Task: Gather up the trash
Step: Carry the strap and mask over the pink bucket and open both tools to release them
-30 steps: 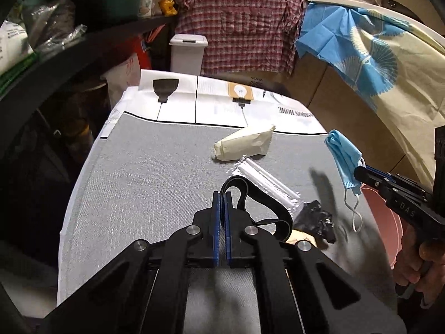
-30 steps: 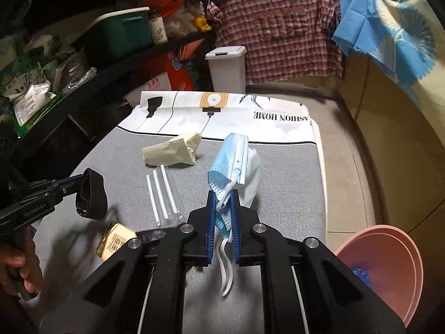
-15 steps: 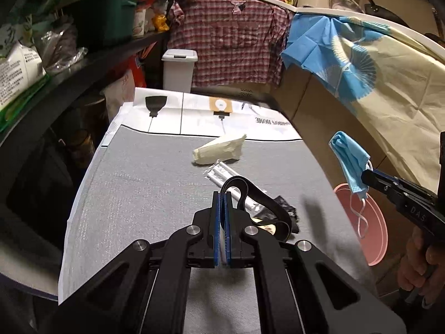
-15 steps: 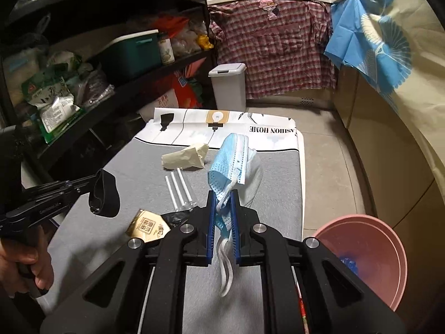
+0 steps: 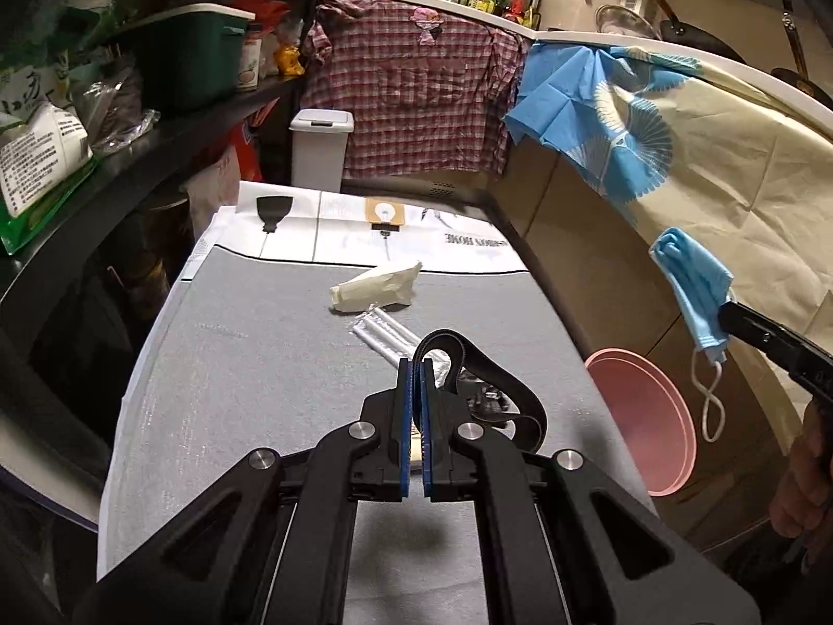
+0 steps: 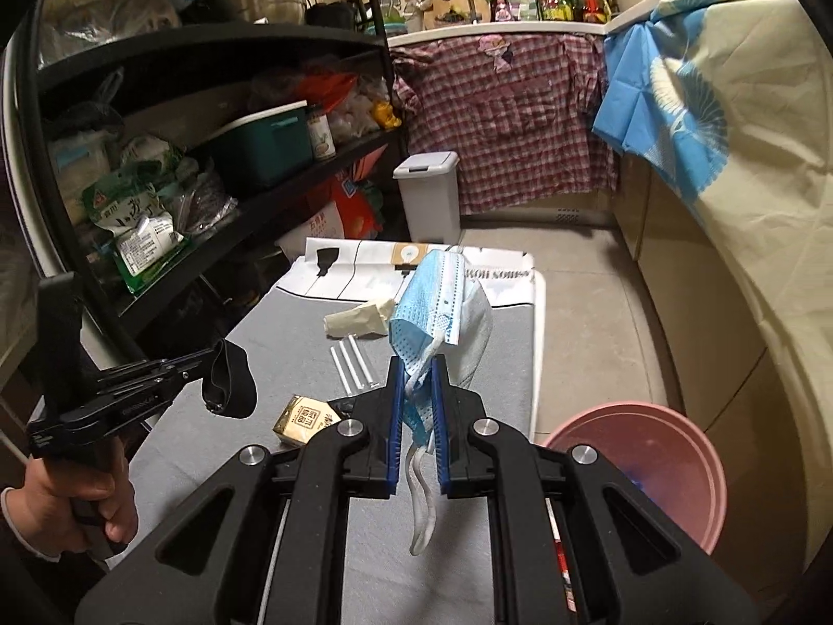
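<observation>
Transport step, both loaded. Right gripper (image 6: 416, 364) clamps a blue face mask (image 6: 437, 302), lifted off the worktop (image 5: 250, 364) and near the pink basin (image 6: 671, 448) on the floor. Left gripper (image 5: 415, 364) pinches a black band (image 5: 484, 370) above the worktop. Next: swing the mask over the basin, release, then bring the band across. Straws (image 6: 354, 364), drink carton (image 6: 304, 419) and crumpled paper (image 6: 359, 320) remain on the worktop.

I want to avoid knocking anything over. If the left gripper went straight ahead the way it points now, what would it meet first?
Probably the packet of white straws lying just beyond the left gripper and the black band it holds. The crumpled beige wrapper lies further on. Depth is hard to judge.
</observation>
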`<act>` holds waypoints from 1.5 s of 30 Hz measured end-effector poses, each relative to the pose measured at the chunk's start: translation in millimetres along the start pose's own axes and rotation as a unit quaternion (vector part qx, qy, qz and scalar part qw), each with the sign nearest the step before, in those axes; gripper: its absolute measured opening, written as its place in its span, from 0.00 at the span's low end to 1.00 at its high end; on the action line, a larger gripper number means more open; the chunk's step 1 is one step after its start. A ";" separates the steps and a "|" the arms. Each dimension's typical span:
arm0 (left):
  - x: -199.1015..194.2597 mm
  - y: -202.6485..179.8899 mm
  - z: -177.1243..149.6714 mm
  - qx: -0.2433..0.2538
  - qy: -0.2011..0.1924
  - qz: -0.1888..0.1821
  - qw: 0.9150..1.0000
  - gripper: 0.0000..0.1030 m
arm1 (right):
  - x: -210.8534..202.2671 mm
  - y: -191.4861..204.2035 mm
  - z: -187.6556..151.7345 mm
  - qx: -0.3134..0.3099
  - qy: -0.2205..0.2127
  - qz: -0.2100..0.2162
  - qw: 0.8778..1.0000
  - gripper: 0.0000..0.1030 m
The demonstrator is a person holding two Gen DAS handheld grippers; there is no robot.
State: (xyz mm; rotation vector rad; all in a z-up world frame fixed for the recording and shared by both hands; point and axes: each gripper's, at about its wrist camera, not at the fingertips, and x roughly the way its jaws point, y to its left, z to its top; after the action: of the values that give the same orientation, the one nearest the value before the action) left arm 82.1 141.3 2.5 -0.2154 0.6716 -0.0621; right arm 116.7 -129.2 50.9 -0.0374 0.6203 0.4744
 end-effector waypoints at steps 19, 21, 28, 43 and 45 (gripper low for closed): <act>-1.7 -47.1 -0.5 0.034 -0.008 -0.016 0.999 0.03 | -42.4 -54.3 -24.6 -0.001 -0.014 -0.074 0.997 0.10; 0.0 -52.5 -0.8 0.038 -0.007 -0.018 0.999 0.03 | -40.7 -61.3 -27.6 0.005 -0.010 -0.080 0.997 0.10; 5.4 -70.3 0.7 0.045 -0.005 -0.030 0.999 0.03 | -41.1 -81.6 -32.6 0.031 -0.008 -0.094 0.995 0.10; 28.3 -135.3 0.9 0.076 0.003 -0.074 0.994 0.03 | -36.4 -125.3 -45.3 0.074 0.017 -0.129 0.989 0.11; 31.9 -145.8 1.2 0.083 0.002 -0.081 0.993 0.03 | -35.4 -128.6 -46.3 0.077 0.019 -0.134 0.988 0.11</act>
State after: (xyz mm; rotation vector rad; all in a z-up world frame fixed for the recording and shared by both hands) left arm 109.6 -4.7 15.6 -0.1088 0.6493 -0.2732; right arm 122.5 -266.7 19.6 0.0177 0.6777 0.1657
